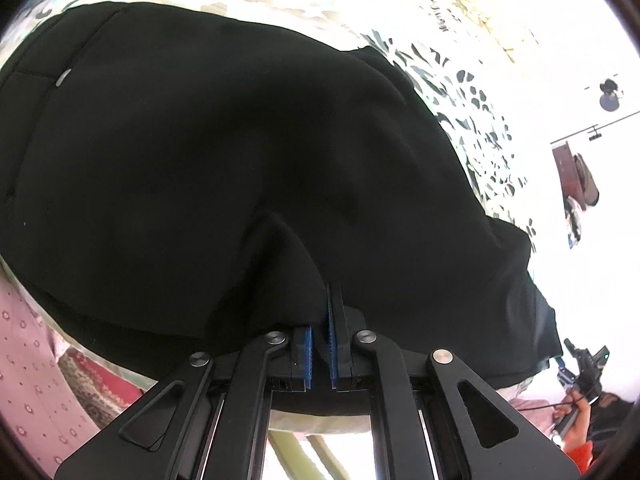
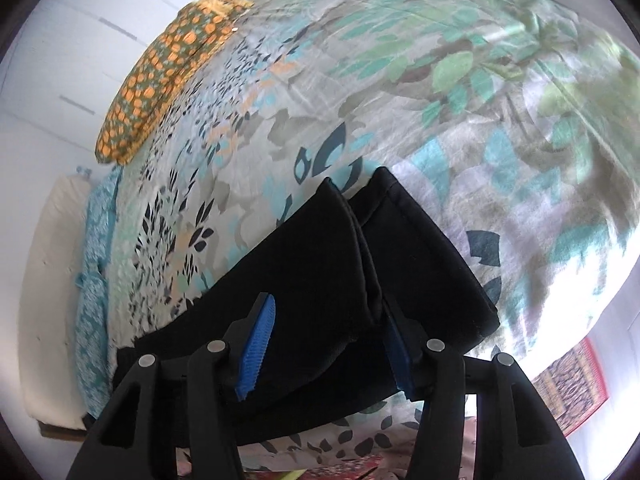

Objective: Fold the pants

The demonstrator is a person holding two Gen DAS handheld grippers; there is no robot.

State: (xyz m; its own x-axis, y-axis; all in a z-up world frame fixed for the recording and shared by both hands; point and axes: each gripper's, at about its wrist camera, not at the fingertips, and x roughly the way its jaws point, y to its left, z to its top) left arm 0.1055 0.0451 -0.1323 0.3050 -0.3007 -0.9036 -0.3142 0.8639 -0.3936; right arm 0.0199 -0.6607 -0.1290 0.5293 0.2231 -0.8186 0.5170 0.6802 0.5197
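Observation:
Black pants [image 1: 224,168] lie spread over a floral bedsheet [image 1: 460,92] and fill most of the left wrist view, with a small silver rivet near the waistband at upper left. My left gripper [image 1: 320,332] is shut, its blue pads pinching a raised fold of the pants. In the right wrist view the two leg ends of the pants [image 2: 328,256] lie side by side on the bedsheet [image 2: 440,120]. My right gripper [image 2: 328,344] stands open over them. The fabric lies between its blue pads [image 2: 258,344], which do not press it.
An orange-patterned pillow [image 2: 160,76] lies at the bed's far left, beside a teal cloth [image 2: 94,280] and a white cushion [image 2: 48,280]. A red patterned rug [image 2: 576,384] shows past the bed edge. A hand in an orange sleeve [image 1: 576,440] holds a black device at lower right.

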